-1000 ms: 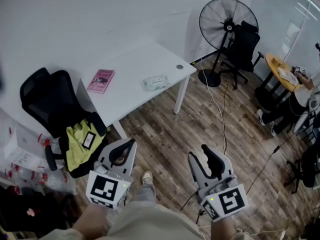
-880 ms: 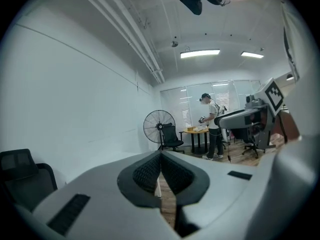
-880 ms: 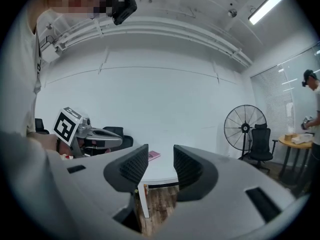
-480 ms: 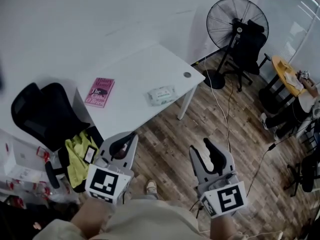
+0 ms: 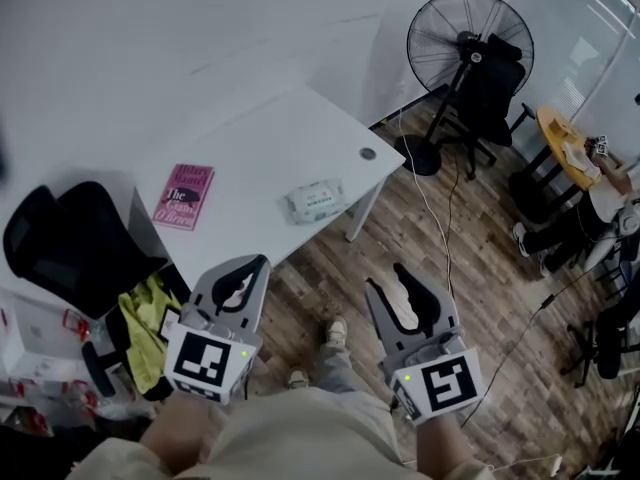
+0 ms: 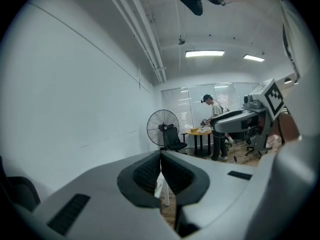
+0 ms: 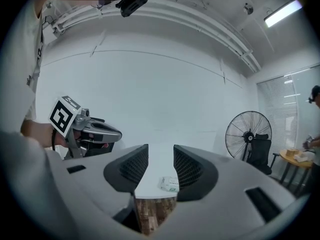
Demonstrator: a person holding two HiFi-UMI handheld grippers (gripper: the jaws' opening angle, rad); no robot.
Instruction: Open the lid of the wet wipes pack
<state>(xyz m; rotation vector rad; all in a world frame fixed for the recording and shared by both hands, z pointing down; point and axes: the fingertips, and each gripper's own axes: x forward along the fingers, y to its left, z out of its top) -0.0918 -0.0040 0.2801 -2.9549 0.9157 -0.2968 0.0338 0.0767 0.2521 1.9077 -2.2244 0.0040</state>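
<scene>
Flat on the white table point(image 5: 270, 133), close to its near edge: the wet wipes pack point(image 5: 315, 201), well apart from both grippers. From the left gripper point(image 5: 260, 264), at about 1 o'clock; from the right gripper point(image 5: 388, 278), at about 11 o'clock, with bare wood floor point(image 5: 470, 268) between. In the right gripper view, seen low in the gap between the jaws but far beyond them, untouched.

Broad face up, long axis from about 8 to 2 o'clock in the head view, roughly along the table's near edge. Further toward 9 o'clock on the same table, a pink book point(image 5: 183, 196).

Left jaws pressed together on nothing. Right jaws parted, empty.

Compared with half a second ago: pack and table slightly lower and further left in the head view, nearer the jaw tips; right gripper a little higher; jaw states unchanged.
</scene>
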